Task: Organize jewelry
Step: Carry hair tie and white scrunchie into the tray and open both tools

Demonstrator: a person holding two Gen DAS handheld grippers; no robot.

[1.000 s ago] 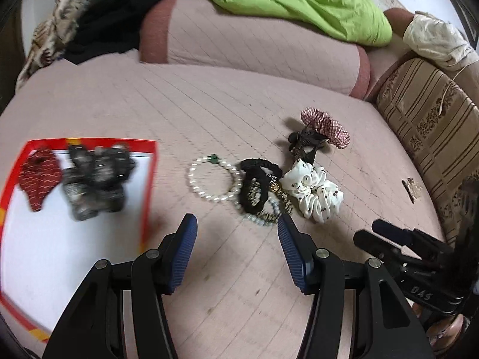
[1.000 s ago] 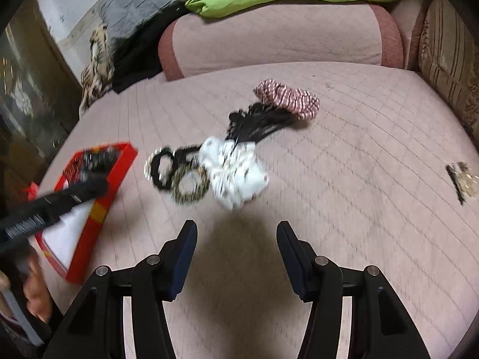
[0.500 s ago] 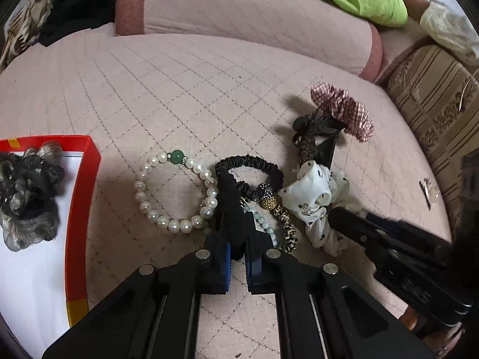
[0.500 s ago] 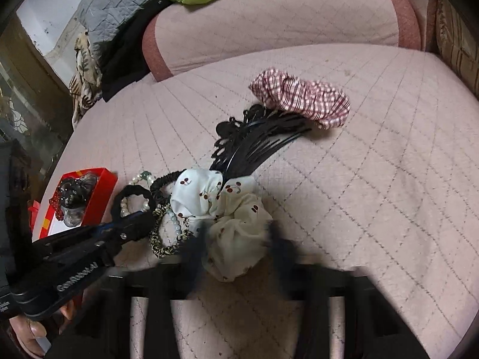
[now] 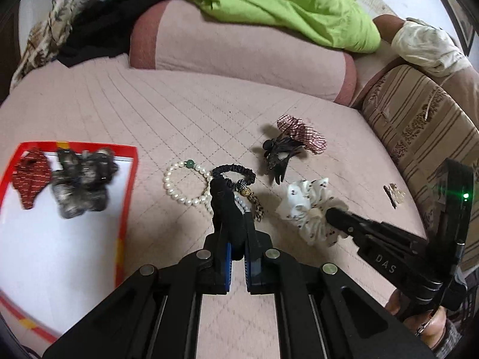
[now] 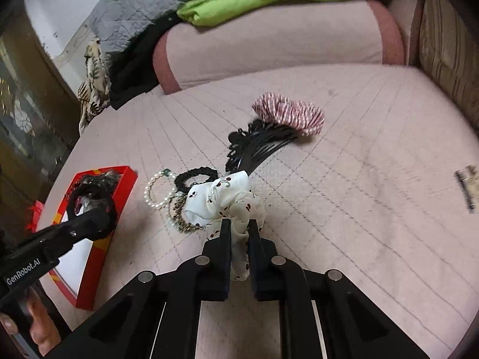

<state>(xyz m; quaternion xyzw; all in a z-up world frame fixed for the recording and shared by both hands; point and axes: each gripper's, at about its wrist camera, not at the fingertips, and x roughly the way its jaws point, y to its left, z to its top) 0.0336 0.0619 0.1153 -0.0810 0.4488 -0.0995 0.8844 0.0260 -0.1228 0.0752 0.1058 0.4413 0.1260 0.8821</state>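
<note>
Bed: the pink quilted bed (image 5: 185, 113) carries everything here, with a green blanket (image 5: 299, 21) heaped on the bolster behind.
Tray: the red-rimmed white tray (image 5: 127, 209) sits at the left, already holding a red patterned piece and a dark fuzzy scrunchie (image 5: 80, 184).
Loose pile: a pearl bracelet (image 5: 179, 185), thin black hair tie (image 5: 236, 172), black hair comb (image 6: 254, 146) and checked red scrunchie (image 6: 289, 113) lie clustered mid-bed; a small clip (image 5: 393, 194) lies well apart to the right.
Right claw: the right claw (image 6: 239, 227) is pinched nearly closed on the white cherry-print scrunchie (image 6: 221, 200), which bunches up between its fingers.
Left claw: the left claw (image 5: 232, 224) is squeezed tight on a thick black scrunchie (image 5: 223, 200), raised just above the bracelet.
Step in hand: both picks look made, so I'd call this the carry stage.
Next move: swing each piece left over the tray and let go inside the rim, without snagging the bracelet.
Writing: "GenRobot.AI" reads on the left tool in the right view; "DAS" on the right tool in the left view.
</note>
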